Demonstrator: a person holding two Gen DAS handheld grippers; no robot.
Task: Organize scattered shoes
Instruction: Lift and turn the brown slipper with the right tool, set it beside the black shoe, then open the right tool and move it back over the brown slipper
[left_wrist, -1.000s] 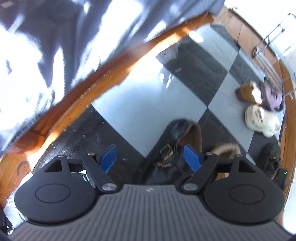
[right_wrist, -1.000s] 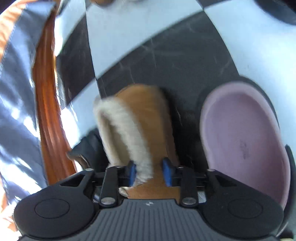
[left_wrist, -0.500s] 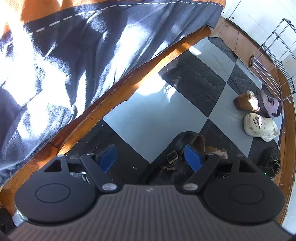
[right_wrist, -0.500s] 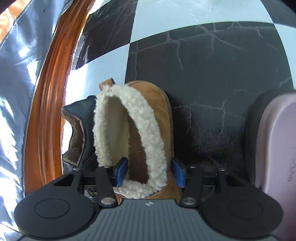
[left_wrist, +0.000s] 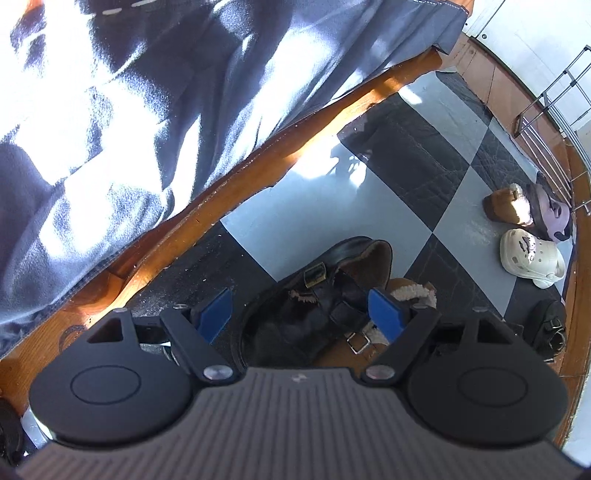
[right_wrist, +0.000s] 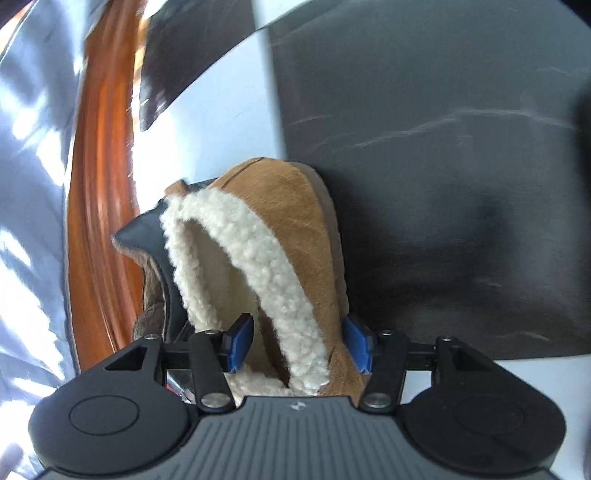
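My left gripper (left_wrist: 301, 314) stands wide open above the black buckled shoe (left_wrist: 317, 295), its 2 blue pads clear of the leather on either side, so it holds nothing. That shoe lies on the black-and-grey checkered floor (left_wrist: 325, 206), close to the wooden ledge (left_wrist: 236, 184) with the blue cloth (left_wrist: 147, 110) draped over it. My right gripper (right_wrist: 297, 345) has its jaws about half open around the tan fleece-lined slipper (right_wrist: 295, 236): 1 pad sits inside the fleecy mouth, the other outside the suede wall, and I cannot tell for sure that either pad presses on it. This slipper sits just beside the black shoe, touching its heel end. Farther off in the left view I see another tan slipper (left_wrist: 506, 205) with a lilac clog (left_wrist: 550, 210) touching it, a white clog (left_wrist: 532, 254) near them, and a second black shoe (left_wrist: 550, 325) by the wooden edge
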